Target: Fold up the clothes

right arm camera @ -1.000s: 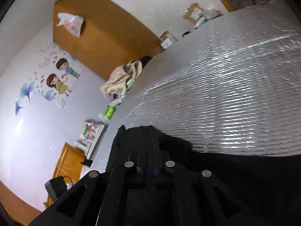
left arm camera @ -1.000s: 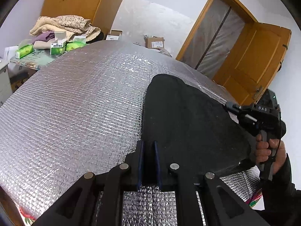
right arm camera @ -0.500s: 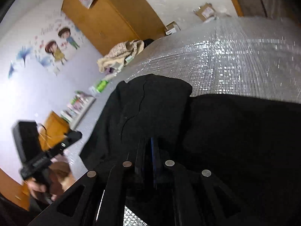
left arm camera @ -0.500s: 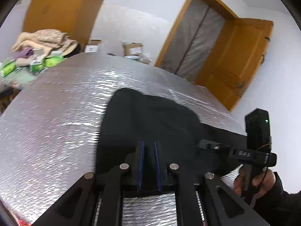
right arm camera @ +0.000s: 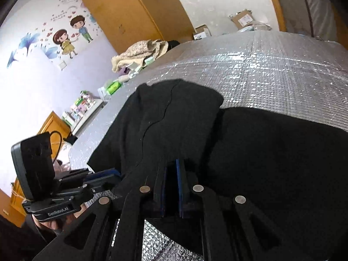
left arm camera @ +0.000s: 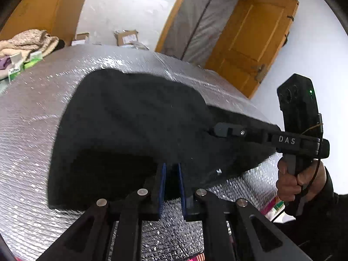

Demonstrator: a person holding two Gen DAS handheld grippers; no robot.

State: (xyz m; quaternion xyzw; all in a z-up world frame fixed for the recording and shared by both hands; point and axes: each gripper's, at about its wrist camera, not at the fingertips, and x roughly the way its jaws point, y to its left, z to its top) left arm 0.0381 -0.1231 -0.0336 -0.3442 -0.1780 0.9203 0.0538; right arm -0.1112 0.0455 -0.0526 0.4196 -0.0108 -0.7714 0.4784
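Black cloth, a dark garment (left arm camera: 134,117), is lying on the shiny silver quilted cover (left arm camera: 32,113) that is spread over the table, right in front of both tools. The left gripper (left arm camera: 171,174) is pinching the near edge of the garment between its blue pads, and the cloth is rising a little where it is being held. The right gripper (right arm camera: 171,169) is also sitting on the near edge, with black cloth between its pads, but its jaws are opening a little right now, so the grip looks like it is letting go. From the left tool's view, the other tool is reaching in from the right side, with a hand (left arm camera: 300,180) wrapped around its handle. One part of the garment is already lying doubled over the rest, just ahead of the right tool. So the step in hand looks like laying a fold down. Next, I think both tools need to let go, pull back, and find a new edge to fold over.
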